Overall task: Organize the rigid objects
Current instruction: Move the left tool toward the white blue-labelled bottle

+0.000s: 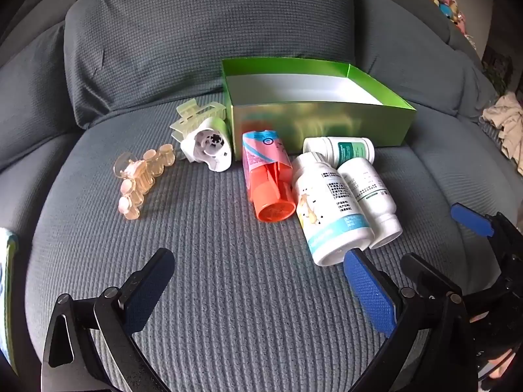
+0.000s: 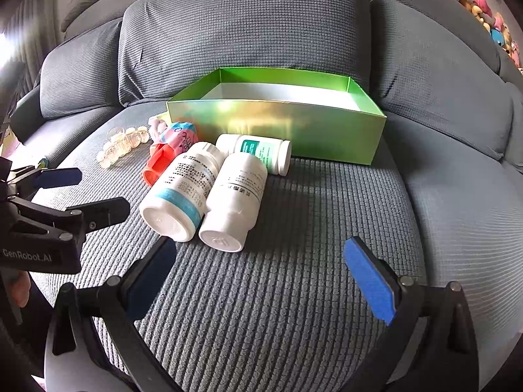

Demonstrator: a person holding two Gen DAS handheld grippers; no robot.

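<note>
Both claws stand wide and hold nothing above the grey sofa seat [image 1: 228,294]. The left claw [image 1: 261,289] hangs at 6 o'clock of the clutter; the right claw [image 2: 258,277] sits just short of two white pill bottles [image 2: 209,192] lying side by side. A third, green-labelled bottle [image 2: 258,152] lies behind them, against the open green box [image 1: 313,127] at 12 o'clock. An orange inhaler [image 1: 269,179], a white cap [image 1: 209,148] and two hair clips [image 1: 140,179] lie toward 10 o'clock.

- Bottle labels [image 2: 193,176]: print too small to read
- Striped object [image 1: 8,290]: cut by the left edge, unidentifiable
- Green clip [image 1: 196,119]: partly hidden behind the white cap [image 1: 209,147]
</note>
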